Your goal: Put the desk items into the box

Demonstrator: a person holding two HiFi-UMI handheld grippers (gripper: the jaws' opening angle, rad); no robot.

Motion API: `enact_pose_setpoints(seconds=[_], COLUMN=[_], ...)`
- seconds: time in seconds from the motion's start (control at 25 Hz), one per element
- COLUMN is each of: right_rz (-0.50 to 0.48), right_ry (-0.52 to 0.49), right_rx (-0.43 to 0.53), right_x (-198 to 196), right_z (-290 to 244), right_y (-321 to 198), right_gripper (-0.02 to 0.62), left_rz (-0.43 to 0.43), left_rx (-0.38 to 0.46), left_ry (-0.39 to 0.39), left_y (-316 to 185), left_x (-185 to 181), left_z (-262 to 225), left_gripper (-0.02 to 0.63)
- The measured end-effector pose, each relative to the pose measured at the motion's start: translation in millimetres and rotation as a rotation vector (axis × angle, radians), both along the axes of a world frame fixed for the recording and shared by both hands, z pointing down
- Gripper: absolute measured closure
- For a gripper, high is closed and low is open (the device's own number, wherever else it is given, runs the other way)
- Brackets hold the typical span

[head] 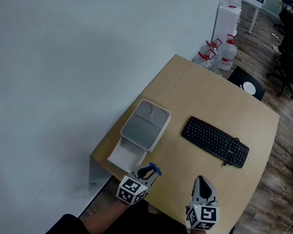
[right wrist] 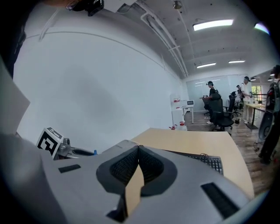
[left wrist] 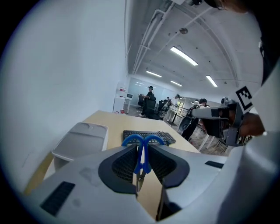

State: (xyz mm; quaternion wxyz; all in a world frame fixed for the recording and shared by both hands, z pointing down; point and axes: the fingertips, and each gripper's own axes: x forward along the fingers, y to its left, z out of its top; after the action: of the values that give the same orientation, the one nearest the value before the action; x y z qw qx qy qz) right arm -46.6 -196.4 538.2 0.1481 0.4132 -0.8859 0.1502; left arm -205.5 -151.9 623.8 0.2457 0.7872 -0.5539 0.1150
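Between my left gripper's (head: 146, 174) jaws sits a pair of blue-handled scissors (left wrist: 141, 159) — the pads pinch it with the handle loops poking out past the tips and the metal end pointing back toward the camera. Just beyond it, at the left edge of the desk (head: 206, 96), lies the pale grey box (head: 158, 130). To the right of the box, well apart from it, rests a black keyboard (head: 215, 141). My right gripper (right wrist: 138, 148) hovers over the near edge, jaws pressed together with nothing between them. Past the far corner stand water bottles (head: 225, 52) on the floor.
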Motion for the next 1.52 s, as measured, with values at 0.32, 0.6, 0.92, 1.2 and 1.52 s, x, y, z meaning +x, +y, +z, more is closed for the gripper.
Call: enact_pose_setpoints(seconds=[0.32, 0.6, 0.92, 1.2, 1.52], right_rz=[-0.042, -0.027, 0.037, 0.067, 0.119], right_ry=[0.036, 0.055, 0.065, 0.074, 0.074], right_rx=[-0.03, -0.022, -0.025, -0.012, -0.011], right_x=[-97, -154, -174, -188, -186], right_z=[5, 1, 5, 4, 8], right_y=[-2, -5, -6, -8, -12], right_gripper=[0.537, 0.537, 0.537, 0.536, 0.537], left_rz=[-0.017, -0.03, 0.035, 0.124, 0.252], left_rx=[-0.01, -0.084, -0.122, -0.156, -0.218], left_ry=[-0.004, 0.01, -0.016, -0.126, -0.21], left_y=[1, 10, 5, 3, 5], left_x=[-86, -150, -176, -183, -173], left_z=[4, 20, 38, 54, 89], left_gripper=[0.525, 0.525, 0.525, 0.525, 0.525])
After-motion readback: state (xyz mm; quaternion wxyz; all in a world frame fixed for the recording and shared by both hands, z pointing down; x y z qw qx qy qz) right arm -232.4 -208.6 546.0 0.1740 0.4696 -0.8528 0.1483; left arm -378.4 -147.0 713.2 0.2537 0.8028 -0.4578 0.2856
